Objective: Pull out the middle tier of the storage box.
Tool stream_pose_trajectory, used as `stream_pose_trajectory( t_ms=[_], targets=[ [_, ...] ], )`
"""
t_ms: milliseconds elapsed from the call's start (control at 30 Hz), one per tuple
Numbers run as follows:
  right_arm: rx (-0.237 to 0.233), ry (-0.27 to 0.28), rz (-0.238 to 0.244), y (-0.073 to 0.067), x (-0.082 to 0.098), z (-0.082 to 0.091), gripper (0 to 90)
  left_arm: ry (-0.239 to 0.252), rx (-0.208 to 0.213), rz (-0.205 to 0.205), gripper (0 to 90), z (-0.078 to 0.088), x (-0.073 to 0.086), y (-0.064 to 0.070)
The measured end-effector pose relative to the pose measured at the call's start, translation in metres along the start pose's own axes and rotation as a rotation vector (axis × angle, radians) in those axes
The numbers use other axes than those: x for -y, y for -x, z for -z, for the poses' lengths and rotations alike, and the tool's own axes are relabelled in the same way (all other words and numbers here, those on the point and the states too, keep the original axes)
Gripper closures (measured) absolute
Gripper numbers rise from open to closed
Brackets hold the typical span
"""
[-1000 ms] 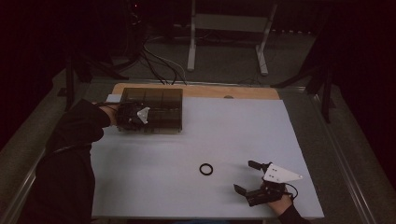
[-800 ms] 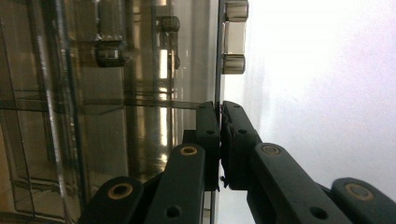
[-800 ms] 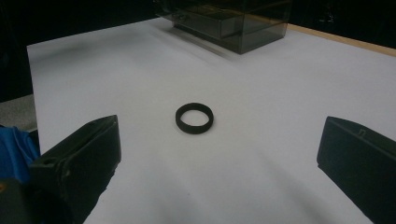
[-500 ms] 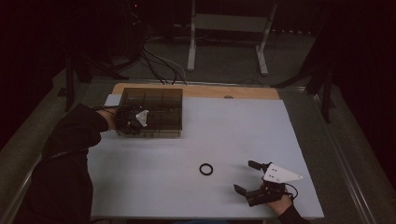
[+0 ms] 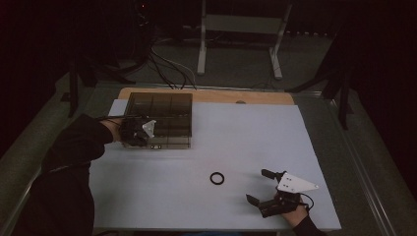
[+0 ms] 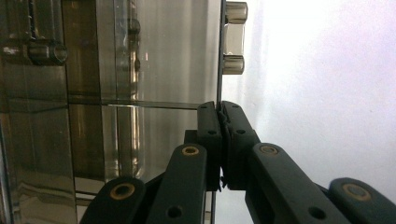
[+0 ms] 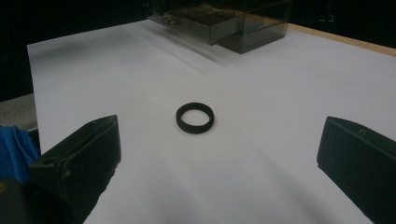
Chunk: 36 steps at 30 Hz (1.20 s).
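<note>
A smoky clear compartment box [image 5: 162, 110] stands at the back left of the white sheet, and it also shows far off as the box [image 7: 243, 23] in the right gripper view. My left gripper [image 5: 136, 132] is at its near left corner, shut on the thin edge of the box lid [image 6: 218, 70], beside two small latch knobs [image 6: 233, 37]. A black ring [image 5: 217, 178] lies flat on the sheet. My right gripper [image 5: 260, 187] rests just to the right of it, open wide. In its own view the ring [image 7: 195, 117] lies ahead, beyond the two fingertips [image 7: 84, 154].
The white sheet [image 5: 246, 132] covers a wooden table [image 5: 221, 96] whose far edge shows. Beyond it are cables [image 5: 167, 64] and a metal stand [image 5: 241, 44] on the dark floor. A dark sleeve [image 5: 74, 147] reaches in from the left.
My left gripper has drawn a little toward the near side and left, and the box's front edge now reaches slightly nearer. The right gripper and the ring have stayed put.
</note>
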State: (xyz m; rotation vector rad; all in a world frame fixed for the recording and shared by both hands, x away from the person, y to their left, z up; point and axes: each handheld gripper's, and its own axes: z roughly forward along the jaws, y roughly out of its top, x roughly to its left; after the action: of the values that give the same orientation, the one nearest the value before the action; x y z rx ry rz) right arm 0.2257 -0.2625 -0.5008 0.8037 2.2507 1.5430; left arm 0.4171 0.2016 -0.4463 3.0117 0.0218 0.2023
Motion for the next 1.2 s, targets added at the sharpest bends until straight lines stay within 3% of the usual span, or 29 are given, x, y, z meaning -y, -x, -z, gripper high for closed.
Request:
stream_pose_trajectory(
  t_ms=[467, 867, 1000, 1067, 1200],
  targets=[
    [-0.002, 0.0, 0.0, 0.0, 0.0, 0.0, 0.0, -0.003, 0.016, 0.002, 89.9, -0.002, -0.001, 0.012],
    [-0.001, -0.001, 0.0, 0.0, 0.0, 0.0, 0.0, 0.005, 0.014, 0.003, 89.6, -0.005, 0.001, 0.012],
    [-0.001, 0.0, 0.0, 0.0, 0.0, 0.0, 0.0, 0.003, 0.013, 0.026, 86.5, -0.005, 0.004, 0.012],
    [-0.002, -0.001, -0.001, 0.0, 0.0, 0.0, 0.0, 0.008, 0.022, 0.062, 82.8, -0.005, 0.007, 0.011],
    [-0.002, -0.003, -0.001, 0.0, 0.0, 0.0, 0.0, 0.056, 0.031, 0.108, 82.7, -0.001, 0.016, 0.01]
  ],
)
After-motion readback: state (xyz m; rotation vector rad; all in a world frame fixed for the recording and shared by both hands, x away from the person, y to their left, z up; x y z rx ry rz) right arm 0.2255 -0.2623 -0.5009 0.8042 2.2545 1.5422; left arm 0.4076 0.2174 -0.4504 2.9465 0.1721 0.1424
